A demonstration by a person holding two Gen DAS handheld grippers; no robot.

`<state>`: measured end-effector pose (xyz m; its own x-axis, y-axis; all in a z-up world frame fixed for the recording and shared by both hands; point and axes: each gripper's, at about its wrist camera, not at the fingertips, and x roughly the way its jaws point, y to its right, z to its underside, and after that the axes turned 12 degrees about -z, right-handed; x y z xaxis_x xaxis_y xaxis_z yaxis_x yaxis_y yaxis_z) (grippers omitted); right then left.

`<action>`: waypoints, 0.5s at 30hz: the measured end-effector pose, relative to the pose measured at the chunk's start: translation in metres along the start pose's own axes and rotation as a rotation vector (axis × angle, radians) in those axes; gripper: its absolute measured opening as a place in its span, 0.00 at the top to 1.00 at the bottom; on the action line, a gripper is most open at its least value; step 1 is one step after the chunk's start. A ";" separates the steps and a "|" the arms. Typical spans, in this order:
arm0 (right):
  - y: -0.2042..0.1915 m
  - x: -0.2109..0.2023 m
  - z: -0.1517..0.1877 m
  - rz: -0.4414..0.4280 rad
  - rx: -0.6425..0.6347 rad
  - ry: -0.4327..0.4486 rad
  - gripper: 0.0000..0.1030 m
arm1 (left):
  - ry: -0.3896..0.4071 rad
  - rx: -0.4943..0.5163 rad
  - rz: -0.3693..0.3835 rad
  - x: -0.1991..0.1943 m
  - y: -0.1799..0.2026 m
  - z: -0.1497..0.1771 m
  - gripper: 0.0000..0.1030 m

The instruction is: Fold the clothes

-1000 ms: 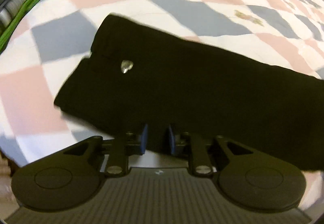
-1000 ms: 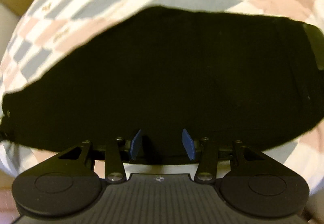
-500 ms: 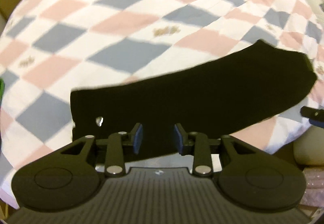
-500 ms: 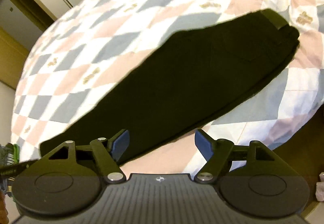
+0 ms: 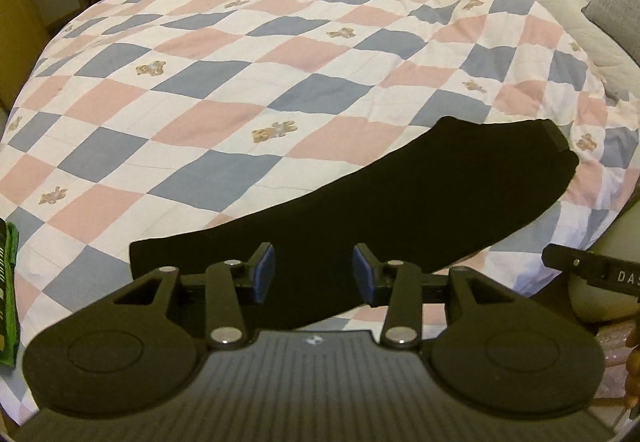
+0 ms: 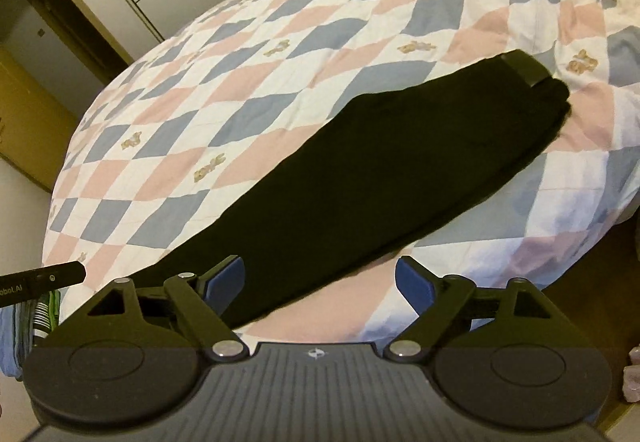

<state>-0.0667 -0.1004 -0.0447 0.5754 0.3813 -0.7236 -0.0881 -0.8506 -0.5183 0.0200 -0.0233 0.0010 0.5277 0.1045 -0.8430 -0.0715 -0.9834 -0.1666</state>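
While the black trousers (image 5: 400, 198) lie folded lengthwise into one long strip along the near edge of the checked quilt (image 5: 248, 90), their waistband end toward the quilt's right side, both tools hang above that edge with nothing between their fingers. The left gripper (image 5: 314, 274) has its blue pads moderately parted over the leg end; the right gripper (image 6: 320, 278) is spread wider. A green-edged stack of clothes (image 5: 8, 290) sits at the quilt's left edge.

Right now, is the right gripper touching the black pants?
Apart. In the right wrist view the right gripper is open above the quilt, nothing between its pads; black pants lie flat.
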 end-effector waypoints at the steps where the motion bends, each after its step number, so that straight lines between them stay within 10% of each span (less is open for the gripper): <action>1: 0.003 -0.005 -0.001 0.000 -0.002 0.007 0.17 | 0.004 -0.002 0.003 -0.003 0.004 0.001 0.62; 15: -0.021 -0.049 -0.014 0.043 -0.042 0.164 0.15 | 0.138 0.102 0.121 -0.036 0.011 -0.024 0.61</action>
<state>-0.0817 -0.1061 0.0086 0.6973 0.2824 -0.6588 -0.0841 -0.8805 -0.4665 0.0201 -0.0416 0.0415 0.6203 -0.0414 -0.7833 -0.2231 -0.9667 -0.1256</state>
